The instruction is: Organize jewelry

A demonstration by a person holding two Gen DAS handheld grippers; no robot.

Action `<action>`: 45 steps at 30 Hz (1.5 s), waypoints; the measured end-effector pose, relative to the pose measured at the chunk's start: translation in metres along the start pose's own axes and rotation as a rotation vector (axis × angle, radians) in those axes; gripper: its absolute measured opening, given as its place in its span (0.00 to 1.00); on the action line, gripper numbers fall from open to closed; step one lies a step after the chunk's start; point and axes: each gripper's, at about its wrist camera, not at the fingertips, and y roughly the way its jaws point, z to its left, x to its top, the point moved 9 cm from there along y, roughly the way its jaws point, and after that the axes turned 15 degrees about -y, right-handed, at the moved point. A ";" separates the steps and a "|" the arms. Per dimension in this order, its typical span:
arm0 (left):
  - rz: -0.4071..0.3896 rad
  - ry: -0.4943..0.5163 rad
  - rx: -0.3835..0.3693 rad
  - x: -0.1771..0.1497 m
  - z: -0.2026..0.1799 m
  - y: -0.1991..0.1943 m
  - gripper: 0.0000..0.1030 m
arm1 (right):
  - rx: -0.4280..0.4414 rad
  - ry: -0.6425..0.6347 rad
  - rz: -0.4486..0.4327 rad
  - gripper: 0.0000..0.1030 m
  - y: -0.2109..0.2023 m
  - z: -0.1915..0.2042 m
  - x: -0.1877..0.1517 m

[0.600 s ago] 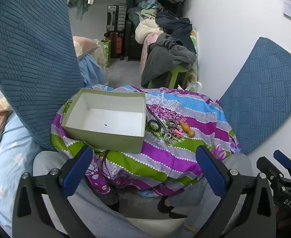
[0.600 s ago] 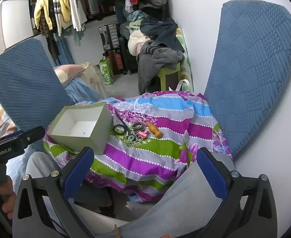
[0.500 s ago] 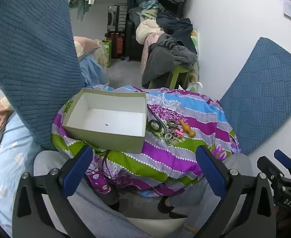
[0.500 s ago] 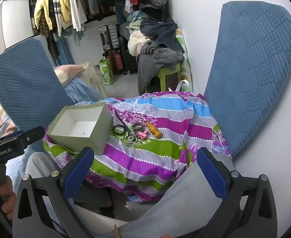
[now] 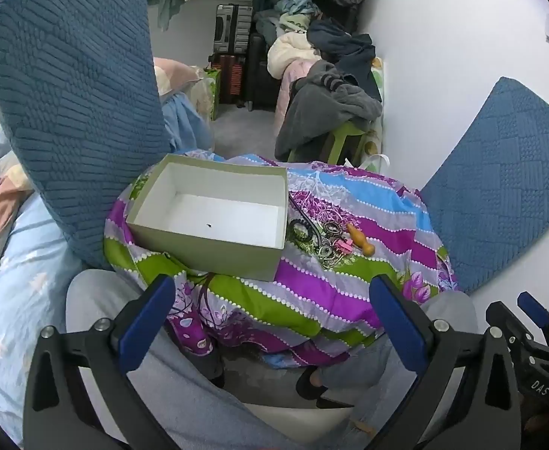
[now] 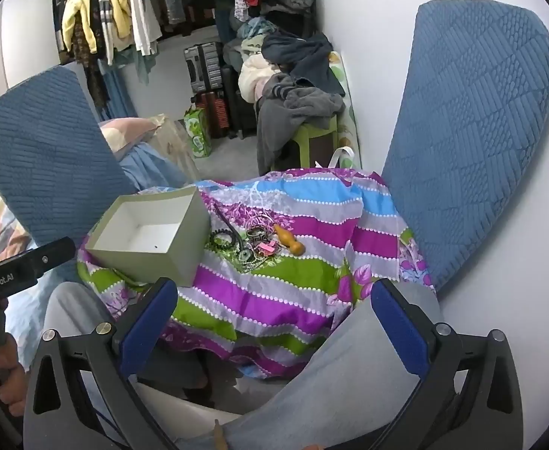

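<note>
The jewelry (image 5: 325, 234) lies in a small heap on the striped cloth (image 5: 311, 285), just right of the open box (image 5: 214, 210): I see a dark ring, chains, a pink piece and an orange wooden piece (image 5: 360, 240) at the heap's right edge. The box holds only a tiny dark speck on its white floor. My left gripper (image 5: 270, 322) hangs above my knees, short of the cloth, fingers spread wide and holding nothing. My right gripper (image 6: 270, 322) is likewise spread and empty, well apart from the heap.
</note>
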 end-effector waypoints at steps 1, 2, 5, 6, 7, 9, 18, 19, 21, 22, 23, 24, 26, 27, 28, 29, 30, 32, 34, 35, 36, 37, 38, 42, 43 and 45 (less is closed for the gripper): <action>-0.001 0.001 0.000 0.000 0.000 0.000 1.00 | 0.002 0.000 0.000 1.00 0.000 0.000 -0.001; -0.001 0.002 -0.002 0.000 0.000 0.000 1.00 | 0.002 -0.001 0.000 1.00 0.000 0.001 -0.001; -0.002 0.004 -0.010 -0.001 0.000 0.000 1.00 | 0.002 0.003 0.005 1.00 0.001 0.001 -0.002; -0.003 0.005 -0.011 -0.001 -0.001 0.000 1.00 | 0.001 0.005 0.005 1.00 0.001 0.001 -0.002; -0.003 0.004 -0.012 -0.001 0.000 0.000 1.00 | 0.001 0.006 0.005 1.00 0.001 0.000 -0.002; -0.004 0.001 -0.013 -0.001 0.000 0.000 1.00 | -0.004 0.006 0.004 1.00 0.001 0.000 -0.004; -0.004 0.000 -0.017 0.001 0.004 0.000 1.00 | -0.003 0.006 0.004 1.00 -0.001 0.001 -0.007; -0.003 0.000 -0.016 0.002 0.005 -0.001 1.00 | -0.003 0.006 0.002 1.00 -0.001 0.000 -0.007; -0.006 -0.001 -0.018 0.002 0.006 -0.001 1.00 | -0.006 0.002 0.000 1.00 -0.002 0.000 -0.008; -0.005 -0.001 -0.014 0.001 0.004 0.000 1.00 | -0.006 0.002 0.001 1.00 -0.002 0.000 -0.008; -0.004 0.000 -0.014 0.001 0.004 0.000 1.00 | -0.005 0.002 0.002 1.00 -0.002 0.001 -0.008; -0.005 0.001 -0.014 0.001 0.004 -0.001 1.00 | -0.004 0.003 0.004 1.00 -0.002 0.001 -0.009; -0.004 0.003 -0.014 0.001 0.003 0.000 1.00 | -0.002 0.003 0.008 1.00 -0.001 0.000 -0.009; -0.004 0.005 -0.014 0.001 0.003 0.000 1.00 | -0.003 0.003 0.008 1.00 -0.001 0.000 -0.009; -0.002 0.007 -0.014 0.001 0.002 0.000 1.00 | -0.005 0.003 0.007 1.00 -0.001 0.000 -0.009; -0.002 0.007 -0.015 0.000 0.002 0.000 1.00 | -0.005 0.002 0.007 1.00 0.000 0.000 -0.009; -0.002 0.007 -0.014 0.000 0.001 0.000 1.00 | -0.007 0.002 0.006 1.00 0.000 -0.001 -0.009; -0.002 0.008 -0.013 -0.001 0.001 0.000 1.00 | -0.008 0.005 0.008 1.00 0.001 -0.002 -0.009; -0.003 0.008 -0.014 0.000 0.001 0.001 1.00 | 0.002 0.005 0.011 1.00 0.002 -0.001 -0.010; -0.004 0.009 -0.013 0.000 0.002 0.001 1.00 | 0.003 0.004 0.010 1.00 0.002 -0.001 -0.010; -0.003 0.010 -0.010 -0.001 0.001 0.002 1.00 | 0.002 0.003 0.009 1.00 0.002 -0.001 -0.010; -0.002 0.008 -0.013 -0.001 0.000 0.001 1.00 | -0.001 0.004 0.010 1.00 0.003 -0.001 -0.009; -0.001 0.008 -0.014 -0.002 0.001 0.000 1.00 | 0.000 0.003 0.011 1.00 0.003 -0.002 -0.010; -0.002 0.008 -0.014 -0.002 0.001 0.000 1.00 | -0.006 0.012 0.010 0.97 0.004 -0.002 -0.010; -0.003 0.007 -0.014 -0.002 0.002 0.000 1.00 | -0.005 0.012 0.009 0.97 0.004 -0.001 -0.009; -0.001 0.010 -0.012 -0.002 0.001 0.000 1.00 | -0.004 0.010 0.010 0.96 0.004 -0.001 -0.010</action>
